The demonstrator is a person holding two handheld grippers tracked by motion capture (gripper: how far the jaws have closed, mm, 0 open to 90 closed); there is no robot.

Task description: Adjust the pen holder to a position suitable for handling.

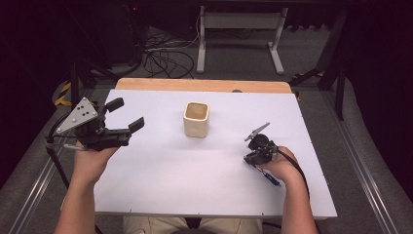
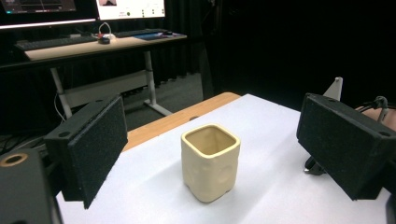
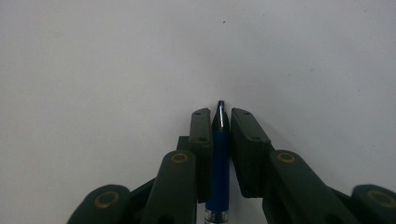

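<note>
The right tool (image 1: 257, 147) is low over the white surface (image 1: 160, 175), on the right side, near the person's edge. It points down at the surface. Its two black jaws are squeezed tight on a blue pen (image 3: 218, 158). In the right gripper view the pen lies straight between the jaws, with a jaw on each side of it. Its dark tip pokes out just past the jaw ends, and its other end runs back under the tool. In the high view, a bit of the blue pen (image 1: 269, 177) sticks out below the person's hand.

The left tool (image 1: 113, 127) is held up on the left side, and its jaws are wide open with nothing in them. It points at a cream cup (image 1: 196, 118) that stands upright in the middle of the surface, well apart from both tools.
</note>
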